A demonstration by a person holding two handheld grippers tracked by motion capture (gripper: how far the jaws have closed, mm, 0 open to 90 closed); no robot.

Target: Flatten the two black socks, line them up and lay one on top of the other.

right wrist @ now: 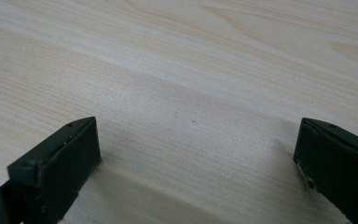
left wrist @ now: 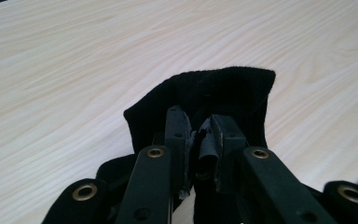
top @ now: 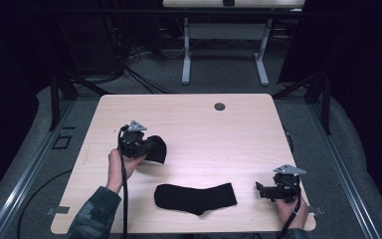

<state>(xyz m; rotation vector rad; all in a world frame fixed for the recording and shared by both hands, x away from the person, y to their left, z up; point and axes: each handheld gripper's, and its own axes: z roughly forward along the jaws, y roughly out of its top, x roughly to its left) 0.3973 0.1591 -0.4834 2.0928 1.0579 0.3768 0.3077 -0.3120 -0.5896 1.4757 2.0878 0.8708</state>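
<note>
My left gripper (top: 146,147) is shut on a black sock (top: 156,148) and holds it a little above the left part of the wooden table (top: 204,129). In the left gripper view the sock (left wrist: 223,91) bunches around and beyond the gripper (left wrist: 199,135), pinched between its two pads. A second black sock (top: 195,198) lies flat near the front edge of the table. Over at the front right, my right gripper (top: 260,189) rests low and points left. The right gripper view has that gripper (right wrist: 196,154) wide open over bare wood, with nothing between its jaws.
A dark round grommet (top: 220,106) sits in the table near its far edge. Beyond the table stand the white legs of another desk (top: 186,55), with cables on the grey floor. Dark frame posts (top: 54,99) stand at both sides.
</note>
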